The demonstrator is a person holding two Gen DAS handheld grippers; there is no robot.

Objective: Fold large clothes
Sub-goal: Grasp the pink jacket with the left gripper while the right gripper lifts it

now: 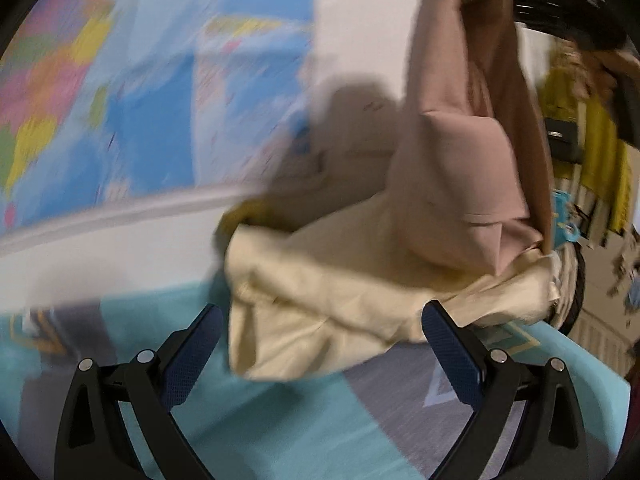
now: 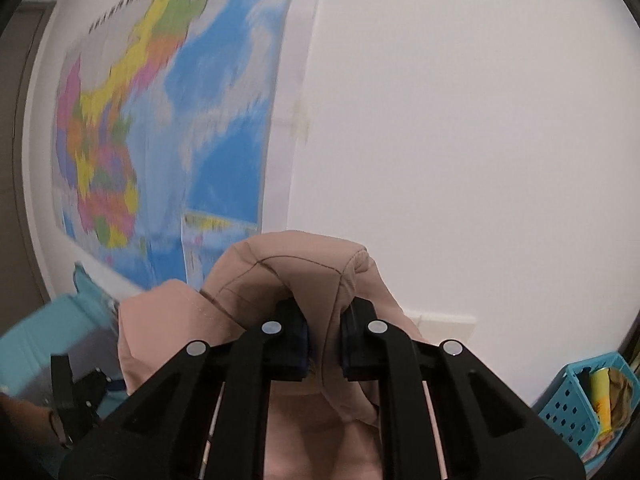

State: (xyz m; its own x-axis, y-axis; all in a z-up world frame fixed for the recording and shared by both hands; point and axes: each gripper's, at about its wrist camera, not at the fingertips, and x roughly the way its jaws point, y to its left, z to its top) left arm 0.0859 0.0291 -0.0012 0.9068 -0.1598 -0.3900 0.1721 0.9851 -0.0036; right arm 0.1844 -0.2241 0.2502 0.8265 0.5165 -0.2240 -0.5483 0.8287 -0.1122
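White wall and a colourful wall map (image 2: 160, 120) back a teal patterned surface (image 1: 320, 420) strewn with clothes. Right tongs (image 2: 324, 340) pinch a fold of the dusty-pink soft garment (image 2: 304, 272), lifted high; that narrow bite could slip. Left tongs (image 1: 320, 336) gape empty before a cream crumpled cloth (image 1: 320, 280), which the pink hem may drag along.

My pink garment (image 2: 304, 280) drapes over my right hand-held gripper (image 2: 324, 344), hiding its fingertips, the wall map (image 1: 152, 80) is smeared by blur, and the blue basket (image 2: 576, 404) is cut off at the edge.
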